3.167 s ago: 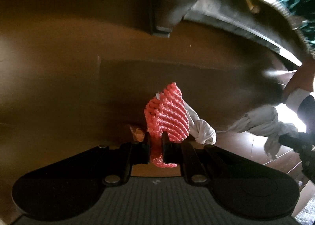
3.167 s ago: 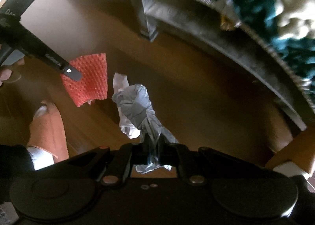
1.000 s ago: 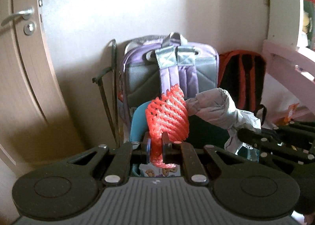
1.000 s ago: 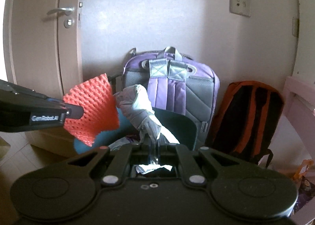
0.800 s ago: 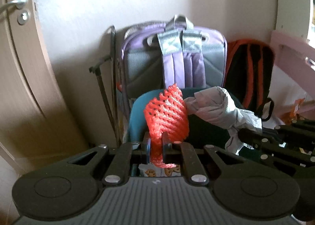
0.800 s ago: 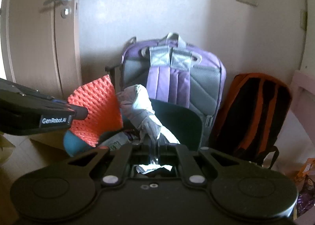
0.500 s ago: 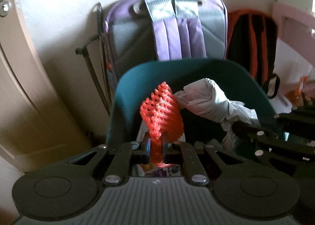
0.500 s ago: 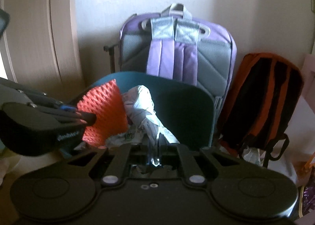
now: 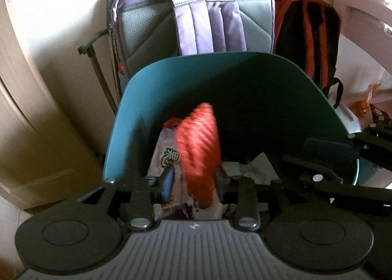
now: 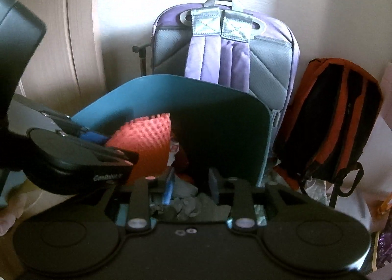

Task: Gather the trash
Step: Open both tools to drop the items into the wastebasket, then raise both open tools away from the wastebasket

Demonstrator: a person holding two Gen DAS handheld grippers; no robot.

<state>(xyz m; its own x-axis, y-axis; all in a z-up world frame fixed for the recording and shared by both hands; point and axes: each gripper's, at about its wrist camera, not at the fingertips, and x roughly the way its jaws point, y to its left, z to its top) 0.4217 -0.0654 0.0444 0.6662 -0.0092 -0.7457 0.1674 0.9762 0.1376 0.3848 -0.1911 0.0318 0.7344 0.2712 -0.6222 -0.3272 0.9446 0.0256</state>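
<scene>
A teal trash bin (image 9: 137, 98) stands open in front of both grippers; it also shows in the right wrist view (image 10: 220, 108). My left gripper (image 9: 193, 185) is open over the bin, and the red foam net (image 9: 198, 142) is blurred, falling between its fingers; the net also shows in the right wrist view (image 10: 144, 142). My right gripper (image 10: 191, 186) is open over the bin, with the grey crumpled plastic (image 10: 186, 202) lying in the bin below it. Wrappers (image 9: 164, 157) lie inside the bin.
A purple and grey backpack (image 9: 196, 15) leans on the wall behind the bin, with an orange and black backpack (image 10: 330, 118) to its right. A door (image 10: 56, 34) is on the left. A folded black stand (image 9: 98, 69) leans beside the purple backpack.
Both grippers came down over the teal bin and opened. The red foam net is dropping from the left gripper, and the grey plastic has left the right gripper and lies in the bin.
</scene>
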